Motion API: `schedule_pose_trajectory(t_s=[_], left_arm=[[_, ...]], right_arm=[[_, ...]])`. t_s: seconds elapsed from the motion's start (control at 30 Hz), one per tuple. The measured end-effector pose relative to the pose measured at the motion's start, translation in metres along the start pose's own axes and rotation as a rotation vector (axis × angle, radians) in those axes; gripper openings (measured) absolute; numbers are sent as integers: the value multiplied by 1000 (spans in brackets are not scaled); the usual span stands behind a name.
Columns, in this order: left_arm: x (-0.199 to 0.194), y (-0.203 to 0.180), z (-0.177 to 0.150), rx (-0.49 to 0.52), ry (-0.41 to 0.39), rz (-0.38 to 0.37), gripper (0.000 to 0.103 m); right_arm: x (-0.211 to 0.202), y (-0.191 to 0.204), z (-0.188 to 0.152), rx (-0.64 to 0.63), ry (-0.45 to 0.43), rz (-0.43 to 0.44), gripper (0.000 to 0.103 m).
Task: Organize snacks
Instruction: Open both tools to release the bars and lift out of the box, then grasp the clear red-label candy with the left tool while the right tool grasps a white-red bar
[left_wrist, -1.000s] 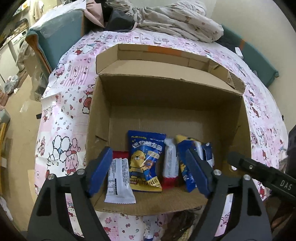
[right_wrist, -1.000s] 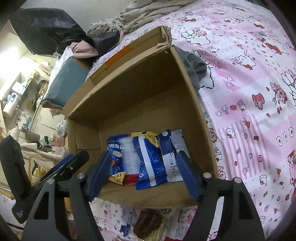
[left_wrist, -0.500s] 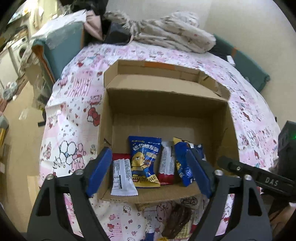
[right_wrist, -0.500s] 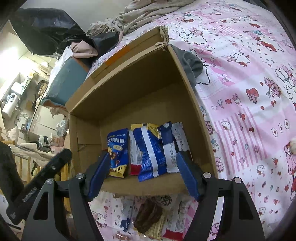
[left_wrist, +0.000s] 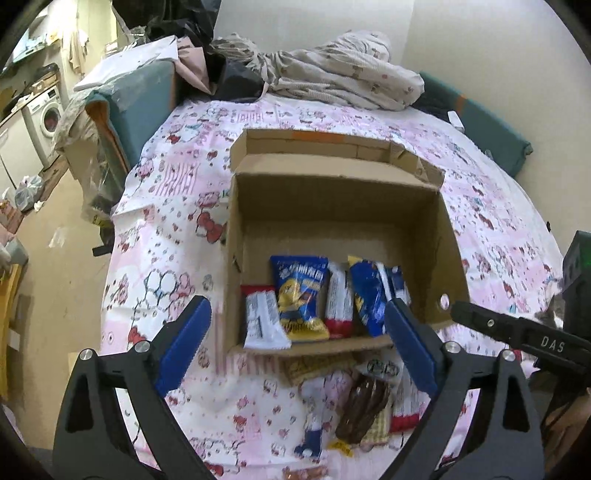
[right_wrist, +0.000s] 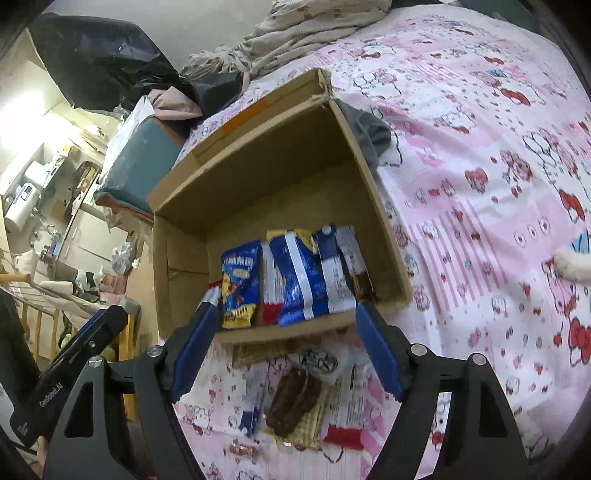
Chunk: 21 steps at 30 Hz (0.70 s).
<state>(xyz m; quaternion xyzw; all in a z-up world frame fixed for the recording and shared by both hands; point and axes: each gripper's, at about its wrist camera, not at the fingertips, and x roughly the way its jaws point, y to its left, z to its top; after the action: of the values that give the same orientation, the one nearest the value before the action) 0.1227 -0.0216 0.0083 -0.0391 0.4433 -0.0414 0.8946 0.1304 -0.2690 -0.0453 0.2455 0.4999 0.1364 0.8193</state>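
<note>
From the left wrist view, our left gripper (left_wrist: 295, 336) has just been opening its jaws and now stands wide with nothing between the pads, hovering over the near edge of the cardboard box (left_wrist: 448, 236) on the pink printed bedsheet (left_wrist: 159, 266). A row of packets already leans against the box's near wall, the blue bag with a yellow cartoon figure (left_wrist: 301, 295) among them, while the loose snacks (left_wrist: 364, 410) lie on the sheet just outside that wall. We judge the step in hand to be fetching the next one, so we should come down squarely over a single wrapper, such as the brown chocolate bar (left_wrist: 362, 415), and close across its narrow side. From the right wrist view, our right gripper (right_wrist: 286, 341) has also just been opening and holds nothing; the brown bar (right_wrist: 293, 400) and a red-and-white packet (right_wrist: 347, 410) lie below its fingers. The wrappers overlap, so we risk pinching two at once or snagging the soft sheet. The other gripper's black body crowds each view's edge, and a crumpled blanket (right_wrist: 314, 33) and grey cloth (right_wrist: 369, 129) lie beyond the box, well clear.
</note>
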Motion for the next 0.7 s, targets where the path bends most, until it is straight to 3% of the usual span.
schedule_pose_trajectory(t_s=[0.2,0.4,0.6,0.7], left_arm=[[-5,19,-23,-44,96,-35,93],[-5,39,-49,-98,182,-15,93],[31,36,-95,-42,447,-60,93],[43,13,-115,78,530,-89,93]], right_arm=[[-3,-7,-22,22,51,-21,80],[1,-15,-43,26,113,-44,80],[2,-26,-44,60,126,-77,80],[7,-31,-43,99,141,-55,80]])
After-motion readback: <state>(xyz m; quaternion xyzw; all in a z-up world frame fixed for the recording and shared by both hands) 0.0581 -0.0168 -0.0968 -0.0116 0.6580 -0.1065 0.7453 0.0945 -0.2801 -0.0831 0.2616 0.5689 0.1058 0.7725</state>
